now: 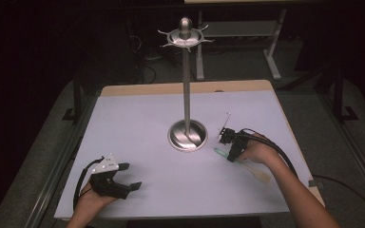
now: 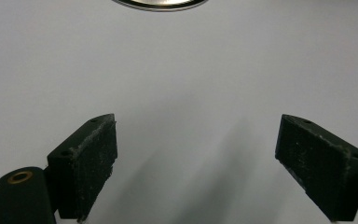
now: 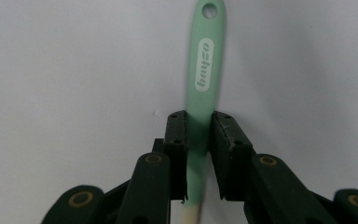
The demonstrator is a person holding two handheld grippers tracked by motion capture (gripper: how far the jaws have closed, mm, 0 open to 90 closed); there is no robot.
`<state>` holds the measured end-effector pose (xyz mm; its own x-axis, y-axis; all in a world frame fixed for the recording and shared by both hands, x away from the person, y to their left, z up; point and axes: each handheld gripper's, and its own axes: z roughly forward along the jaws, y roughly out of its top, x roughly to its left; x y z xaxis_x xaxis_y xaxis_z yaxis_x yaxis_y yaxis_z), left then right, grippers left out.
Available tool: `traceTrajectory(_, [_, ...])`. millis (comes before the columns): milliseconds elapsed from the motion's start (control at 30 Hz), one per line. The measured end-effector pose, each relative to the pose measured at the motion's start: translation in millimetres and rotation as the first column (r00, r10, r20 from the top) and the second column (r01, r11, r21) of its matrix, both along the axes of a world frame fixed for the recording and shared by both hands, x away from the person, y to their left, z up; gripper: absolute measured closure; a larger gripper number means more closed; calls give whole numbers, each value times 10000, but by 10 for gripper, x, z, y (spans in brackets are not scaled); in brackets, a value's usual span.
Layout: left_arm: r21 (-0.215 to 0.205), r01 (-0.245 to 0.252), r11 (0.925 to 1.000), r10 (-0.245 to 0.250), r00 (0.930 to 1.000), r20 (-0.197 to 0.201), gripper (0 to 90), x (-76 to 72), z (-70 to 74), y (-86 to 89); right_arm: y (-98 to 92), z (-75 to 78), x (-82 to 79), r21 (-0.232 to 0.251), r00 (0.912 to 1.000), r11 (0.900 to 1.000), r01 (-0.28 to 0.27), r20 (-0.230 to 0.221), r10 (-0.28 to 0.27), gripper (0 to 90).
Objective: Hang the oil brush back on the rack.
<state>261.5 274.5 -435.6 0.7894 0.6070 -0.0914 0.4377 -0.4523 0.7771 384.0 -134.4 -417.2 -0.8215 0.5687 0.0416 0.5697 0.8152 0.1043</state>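
Observation:
A spatula (image 1: 255, 171) with a mint-green handle lies on the white table (image 1: 138, 128), right of the stand's base. Its pale head points toward the front right. In the right gripper view the green handle (image 3: 205, 70), with a hole at its end and white lettering, runs up from between the black pads. My right gripper (image 3: 198, 154) is shut on it, a pad against each side, low over the table (image 1: 232, 148). My left gripper (image 1: 129, 176) rests at the front left, open, with nothing between its fingers (image 2: 88, 158).
A tall metal stand with a round base (image 1: 187, 135) rises at the table's middle, topped by a disc with several hooks (image 1: 185, 36). Its base edge (image 2: 161, 3) lies ahead of the left gripper. Table legs and cables stand on the dark floor behind.

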Motion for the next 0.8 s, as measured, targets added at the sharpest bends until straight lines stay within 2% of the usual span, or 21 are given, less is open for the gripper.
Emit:
traceTrajectory(133, [8, -23, 10000, 23, 10000, -28, 124, -2, -2, 9, 44, 5, 44, -310, 9993, 9995, 94, -354, -105, 767])
traceTrajectory(200, [5, -35, 10000, 35, 10000, -43, 125, -1, -2, 10, 41, 7, 54, -305, 9990, 9994, 146, -425, -159, 773])
traceTrajectory(467, [46, 52, 10000, -53, 10000, 11, 127, -1, -5, -7, 39, 8, 52, -299, 9987, 9992, 257, -427, -270, 788])
traceTrajectory(667, [60, 44, 10000, -44, 10000, -5, 128, 0, -1, 9, -24, 10, 47, 86, 9989, 9994, 325, -345, -322, 788])
traceTrajectory(800, [62, 55, 10000, -55, 10000, -14, 130, 1, -2, 10, -97, 32, 42, 551, 9985, 9971, 532, -168, -523, 788])
